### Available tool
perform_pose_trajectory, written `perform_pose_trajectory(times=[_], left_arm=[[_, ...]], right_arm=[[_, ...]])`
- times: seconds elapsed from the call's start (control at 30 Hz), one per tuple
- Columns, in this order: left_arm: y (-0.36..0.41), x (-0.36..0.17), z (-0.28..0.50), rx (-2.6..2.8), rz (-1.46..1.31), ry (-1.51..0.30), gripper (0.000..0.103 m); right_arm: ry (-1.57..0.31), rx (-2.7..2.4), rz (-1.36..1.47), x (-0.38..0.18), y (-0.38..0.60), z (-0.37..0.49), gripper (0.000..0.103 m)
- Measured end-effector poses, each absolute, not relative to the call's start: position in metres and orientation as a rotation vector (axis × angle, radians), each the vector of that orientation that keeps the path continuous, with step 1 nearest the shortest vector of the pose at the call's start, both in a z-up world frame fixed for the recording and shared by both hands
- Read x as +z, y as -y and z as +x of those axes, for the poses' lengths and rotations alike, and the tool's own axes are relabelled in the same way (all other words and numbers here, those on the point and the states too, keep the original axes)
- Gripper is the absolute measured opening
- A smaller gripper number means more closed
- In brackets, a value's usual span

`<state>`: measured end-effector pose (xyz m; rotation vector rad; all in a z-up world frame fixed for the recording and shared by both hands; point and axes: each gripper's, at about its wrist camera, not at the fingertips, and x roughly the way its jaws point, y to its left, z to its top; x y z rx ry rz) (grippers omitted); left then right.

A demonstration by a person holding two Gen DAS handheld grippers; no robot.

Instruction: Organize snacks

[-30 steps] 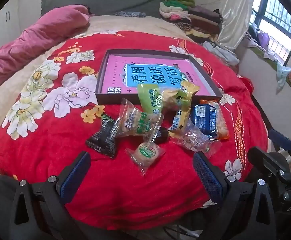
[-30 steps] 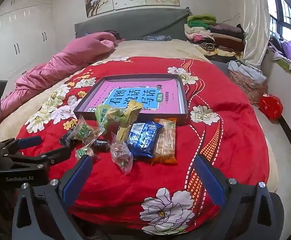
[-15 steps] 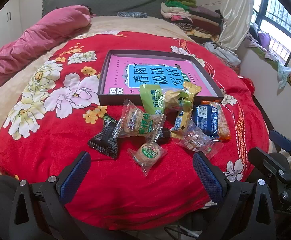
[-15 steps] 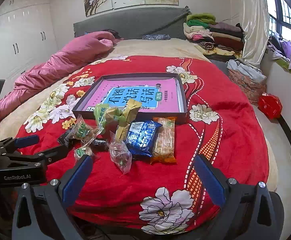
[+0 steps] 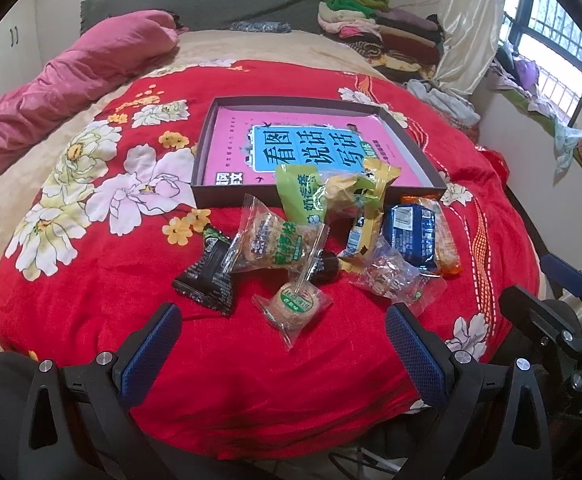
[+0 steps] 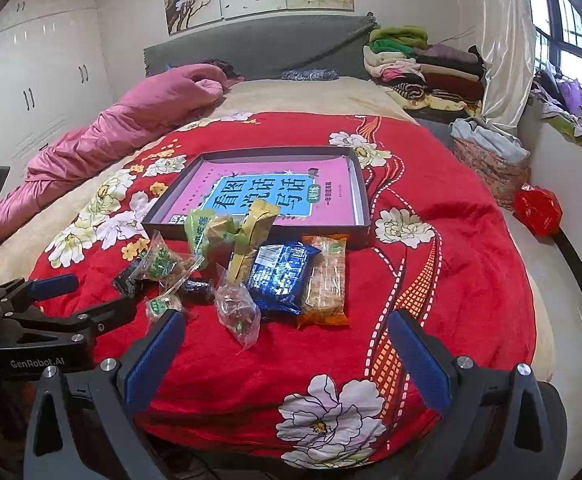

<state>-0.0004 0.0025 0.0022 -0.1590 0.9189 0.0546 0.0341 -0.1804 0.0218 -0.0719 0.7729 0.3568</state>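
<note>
Both the left gripper (image 5: 281,334) and right gripper (image 6: 285,338) stand spread wide and empty short of the snacks (image 5: 315,236), which lie heaped just in front of the tray (image 5: 211,148); overlapping slippery wrappers risk a double pick or slip.

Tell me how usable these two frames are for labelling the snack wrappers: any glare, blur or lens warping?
Left wrist view: sharp in the middle, the tray print readable; fisheye bends the red blanket and darkens the corners; the window is blown out. Right wrist view: same warping, small highlights on the blue packet, window overexposed, wrappers legible but small.
</note>
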Motion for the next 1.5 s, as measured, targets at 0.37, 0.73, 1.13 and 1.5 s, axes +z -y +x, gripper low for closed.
perform_pose_trajectory(times=[0.37,0.73,1.13,1.5], left_arm=[[0.000,0.001,0.000,0.051,-0.152,-0.920,0.101],[-0.001,0.001,0.000,0.052,-0.151,-0.922,0.101],[-0.003,-0.001,0.000,0.053,-0.158,-0.922,0.102],[-0.019,-0.008,0.004,0.083,-0.192,-0.943,0.101]], right_arm=[[-0.771,0.359,-0.073,0.021,0.180,0.034,0.102],[-0.771,0.364,-0.076,0.022,0.177,0.033,0.102],[-0.784,0.375,-0.083,0.020,0.173,0.035,0.102],[-0.813,0.427,-0.097,0.010,0.159,0.043,0.102]])
